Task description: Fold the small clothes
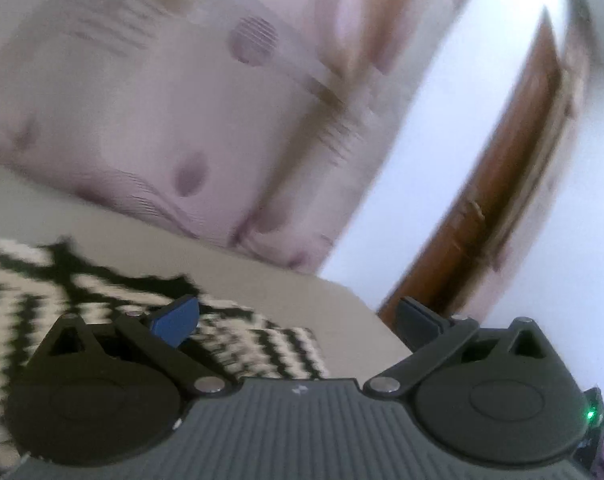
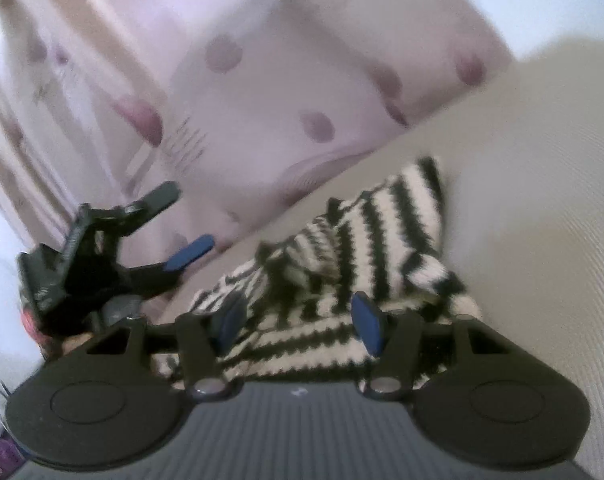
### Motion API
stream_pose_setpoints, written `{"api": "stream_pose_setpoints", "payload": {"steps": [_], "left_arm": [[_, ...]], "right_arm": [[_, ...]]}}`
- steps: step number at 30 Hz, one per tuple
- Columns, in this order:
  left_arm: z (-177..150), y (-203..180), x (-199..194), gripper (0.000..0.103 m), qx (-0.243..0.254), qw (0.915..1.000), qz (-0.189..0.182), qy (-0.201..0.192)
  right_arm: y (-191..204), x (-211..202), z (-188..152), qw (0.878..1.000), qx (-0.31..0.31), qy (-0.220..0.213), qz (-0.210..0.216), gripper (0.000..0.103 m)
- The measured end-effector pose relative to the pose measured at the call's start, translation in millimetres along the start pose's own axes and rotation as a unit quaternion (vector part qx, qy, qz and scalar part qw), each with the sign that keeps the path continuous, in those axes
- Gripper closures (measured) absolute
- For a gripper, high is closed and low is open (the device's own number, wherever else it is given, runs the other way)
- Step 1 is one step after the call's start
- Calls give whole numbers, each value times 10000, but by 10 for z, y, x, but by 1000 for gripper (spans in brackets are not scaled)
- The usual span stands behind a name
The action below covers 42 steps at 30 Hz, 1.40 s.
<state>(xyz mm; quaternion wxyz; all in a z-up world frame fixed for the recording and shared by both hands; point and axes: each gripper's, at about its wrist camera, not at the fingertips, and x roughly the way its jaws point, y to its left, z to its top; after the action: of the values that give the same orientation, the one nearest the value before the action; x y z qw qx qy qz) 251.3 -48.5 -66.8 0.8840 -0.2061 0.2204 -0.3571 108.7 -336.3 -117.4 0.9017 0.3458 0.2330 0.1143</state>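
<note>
Striped garment (image 2: 354,264) blurred, its near edge hidden behind right tool (image 2: 302,324).

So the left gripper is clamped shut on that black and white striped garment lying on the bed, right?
Not quite. In the right wrist view the left gripper stands wide open, holding nothing, beside the striped garment, which does lie on the bed.

This is a bedroom in a home. A bed (image 2: 542,200) with a plain cream sheet fills the foreground, and a big pillow (image 1: 142,120) in pale pink cloth with darker round spots lies at its head. Beyond the bed's corner stand a white wall (image 1: 442,140) and a brown wooden door (image 1: 502,200). A striped black-and-white knitted garment (image 2: 382,232) lies on the sheet.
</note>
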Motion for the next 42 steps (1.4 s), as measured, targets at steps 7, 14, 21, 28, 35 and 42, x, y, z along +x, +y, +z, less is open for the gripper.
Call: {"api": "stream_pose_setpoints", "payload": {"steps": [7,14,21,28,35,42], "left_arm": [[-185,490,-449,0,335,9896,1393,96],[-365,739,-622,0,-7,9889,1475,-170],[-382,658,-528,0,280,9887,1468,-153],[-393,827,-668,0,-336,9854,1609,-436],[-380,773,-642,0,-154,9852,1658,-399],[-371,815,-639,0,-294,9828,1782,-390]], "right_arm": [[376,448,53,9930,-1004,308,-543,45],[908,1137,-164,9170,-3590,626,-1622,46],[1075,1546,-426,8233,-5272,829,-1931,87],[381,1188,378,9704,-1807,120,-1597,93],[-437,711,306,9874,404,1,-1527,93],[-575,750,343,9910,907,-156,-971,92]]}}
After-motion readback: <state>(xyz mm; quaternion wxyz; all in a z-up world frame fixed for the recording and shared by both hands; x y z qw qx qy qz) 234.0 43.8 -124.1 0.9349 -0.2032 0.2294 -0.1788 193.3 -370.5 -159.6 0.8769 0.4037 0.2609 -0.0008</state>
